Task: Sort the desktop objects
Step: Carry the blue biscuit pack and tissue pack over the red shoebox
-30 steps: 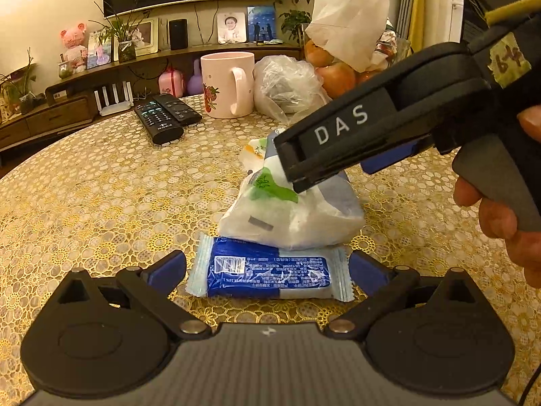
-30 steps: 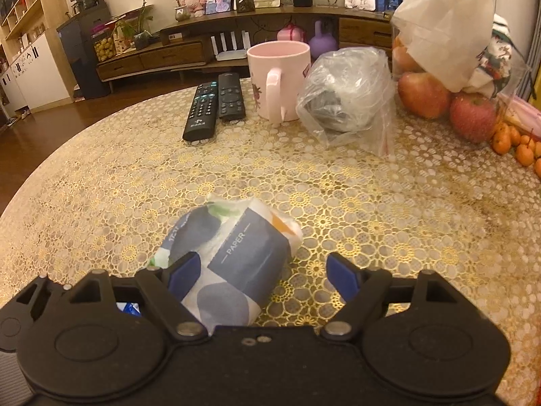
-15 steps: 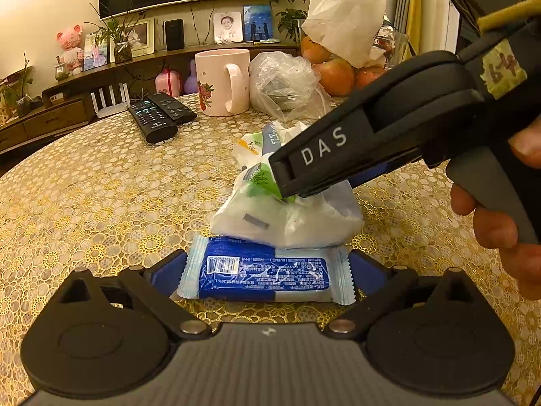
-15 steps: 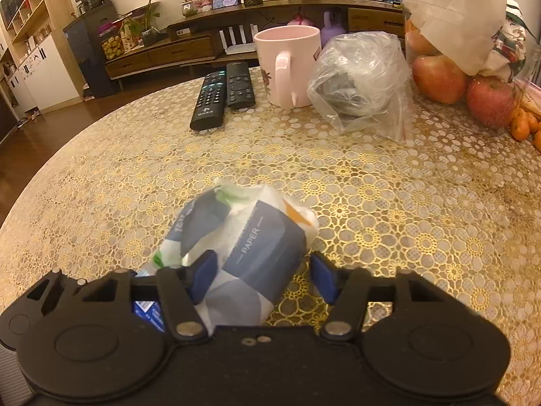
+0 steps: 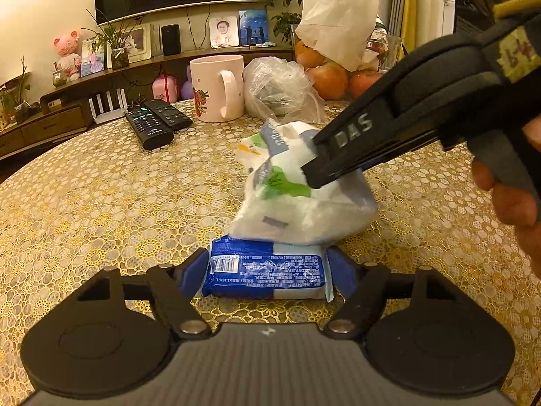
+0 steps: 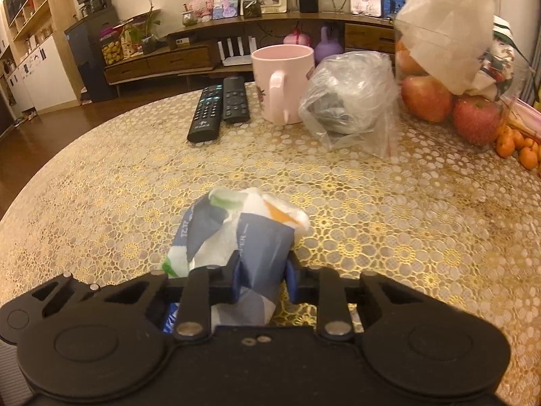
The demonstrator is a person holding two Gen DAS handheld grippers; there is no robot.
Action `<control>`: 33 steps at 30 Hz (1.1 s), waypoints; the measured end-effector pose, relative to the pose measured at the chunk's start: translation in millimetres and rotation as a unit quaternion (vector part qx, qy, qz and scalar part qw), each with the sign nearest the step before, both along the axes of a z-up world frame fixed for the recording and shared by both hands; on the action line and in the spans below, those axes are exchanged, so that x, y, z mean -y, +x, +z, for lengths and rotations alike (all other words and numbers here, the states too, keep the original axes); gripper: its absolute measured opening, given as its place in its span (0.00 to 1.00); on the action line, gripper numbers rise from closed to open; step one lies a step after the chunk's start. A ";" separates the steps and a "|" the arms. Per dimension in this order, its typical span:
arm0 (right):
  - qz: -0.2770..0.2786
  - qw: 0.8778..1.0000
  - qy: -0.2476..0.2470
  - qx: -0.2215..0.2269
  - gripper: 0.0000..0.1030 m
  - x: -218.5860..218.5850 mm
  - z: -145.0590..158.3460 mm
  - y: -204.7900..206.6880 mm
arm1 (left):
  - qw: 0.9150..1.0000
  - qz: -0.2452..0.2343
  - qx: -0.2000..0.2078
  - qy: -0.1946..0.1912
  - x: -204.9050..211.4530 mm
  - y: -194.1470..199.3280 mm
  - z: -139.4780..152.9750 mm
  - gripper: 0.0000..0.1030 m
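A blue wet-wipe pack (image 5: pixel 270 270) lies flat on the gold lace tablecloth, between the fingers of my left gripper (image 5: pixel 268 272). The left jaws are closing, and their blue pads touch both short ends of the pack. A white and grey-blue paper tissue pack (image 5: pixel 304 209) leans on the far edge of the blue pack. My right gripper (image 6: pixel 262 277) is shut on the tissue pack (image 6: pixel 243 233), pinching and crumpling its near end. In the left wrist view the right gripper (image 5: pixel 338 162) reaches in from the right, with a hand behind it.
At the back of the round table (image 6: pixel 372 203) stand a pink mug (image 6: pixel 282 84), two black remotes (image 6: pixel 219 108) and a clear plastic bag (image 6: pixel 351 101). Apples (image 6: pixel 426 98) and small oranges (image 6: pixel 517 142) sit at the right under a white bag.
The right jaws closed from wide onto the tissue pack and squeezed it narrow. The left jaws narrowed until their pads met the blue pack's ends. Neither hand shifted much.
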State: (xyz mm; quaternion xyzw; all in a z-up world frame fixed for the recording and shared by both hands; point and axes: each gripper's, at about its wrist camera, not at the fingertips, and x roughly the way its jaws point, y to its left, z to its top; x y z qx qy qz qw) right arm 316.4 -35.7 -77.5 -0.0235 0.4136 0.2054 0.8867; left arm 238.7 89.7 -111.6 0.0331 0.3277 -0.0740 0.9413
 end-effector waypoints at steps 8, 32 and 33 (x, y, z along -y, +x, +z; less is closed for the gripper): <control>-0.021 1.000 0.010 0.001 0.19 23.4 10.0 -10.5 | 1.000 0.005 0.001 0.009 6.0 -5.7 8.8 0.68; -0.057 0.998 0.036 0.011 0.19 126.2 58.5 -99.9 | 1.000 -0.001 0.021 0.011 61.2 -67.7 61.0 0.68; -0.059 0.998 0.036 0.012 0.19 130.7 60.4 -105.1 | 1.000 -0.003 0.022 0.010 64.8 -71.3 64.0 0.68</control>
